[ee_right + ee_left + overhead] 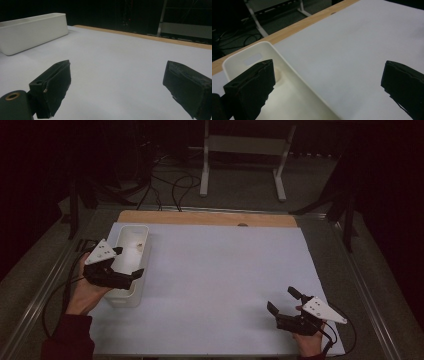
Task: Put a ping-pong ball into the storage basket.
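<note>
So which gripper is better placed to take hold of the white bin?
Left, probably. The left gripper hangs open over the white bin, one jaw above its inside and one outside its long wall. The right gripper is open over bare table, far off.

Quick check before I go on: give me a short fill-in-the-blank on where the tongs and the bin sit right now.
1. The left tongs hang over the white ____ at the table's left side.
2. The jaws of the right tongs stand ____, holding nothing.
3. The far edge strip of the table is made of ____.

Missing words: bin; open; wood
</note>
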Tool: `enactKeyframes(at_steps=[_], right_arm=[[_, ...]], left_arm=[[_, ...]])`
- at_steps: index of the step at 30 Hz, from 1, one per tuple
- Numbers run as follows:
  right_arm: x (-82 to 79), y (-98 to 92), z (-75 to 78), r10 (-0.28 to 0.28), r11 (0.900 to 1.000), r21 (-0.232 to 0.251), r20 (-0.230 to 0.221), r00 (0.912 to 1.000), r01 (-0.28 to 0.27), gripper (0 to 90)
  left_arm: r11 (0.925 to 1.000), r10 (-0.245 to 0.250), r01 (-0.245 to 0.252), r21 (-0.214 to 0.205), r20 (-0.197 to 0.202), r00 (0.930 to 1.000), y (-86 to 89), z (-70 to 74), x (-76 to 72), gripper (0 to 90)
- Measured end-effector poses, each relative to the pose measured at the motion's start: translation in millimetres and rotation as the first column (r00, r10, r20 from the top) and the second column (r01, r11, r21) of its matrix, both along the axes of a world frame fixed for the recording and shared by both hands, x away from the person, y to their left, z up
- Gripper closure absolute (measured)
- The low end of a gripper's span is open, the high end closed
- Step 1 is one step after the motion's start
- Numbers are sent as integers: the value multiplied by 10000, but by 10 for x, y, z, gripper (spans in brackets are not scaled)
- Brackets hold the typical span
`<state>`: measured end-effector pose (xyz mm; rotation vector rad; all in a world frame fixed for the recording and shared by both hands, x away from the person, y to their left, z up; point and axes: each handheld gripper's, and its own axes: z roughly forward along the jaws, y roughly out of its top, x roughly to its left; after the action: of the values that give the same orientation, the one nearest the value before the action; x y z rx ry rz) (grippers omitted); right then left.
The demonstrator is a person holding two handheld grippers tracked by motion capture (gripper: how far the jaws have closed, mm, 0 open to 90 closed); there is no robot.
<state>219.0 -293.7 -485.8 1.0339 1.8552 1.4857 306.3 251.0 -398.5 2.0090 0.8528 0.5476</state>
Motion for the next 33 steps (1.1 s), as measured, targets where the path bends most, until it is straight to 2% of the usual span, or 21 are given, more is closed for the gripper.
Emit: enactKeyframes(at_steps=[13,24,26,33], right_arm=[[1,3,1,29,10000,-12,-19,10000,-29,73],[15,1,0,23,10000,23,-36,10000,-23,74],[18,1,-1,32,10000,26,-32,10000,-32,74],[48,1,7,17,10000,55,-20,10000,-17,73]], left_arm=[[9998,-206,206,40,112,9997,-181,-51,-39,0],[9996,-264,264,-21,109,9996,-332,-157,-110,0],[9995,-299,299,86,114,9995,-367,-189,-135,0],[9989,-374,376,-266,106,9992,-388,-300,-253,0]])
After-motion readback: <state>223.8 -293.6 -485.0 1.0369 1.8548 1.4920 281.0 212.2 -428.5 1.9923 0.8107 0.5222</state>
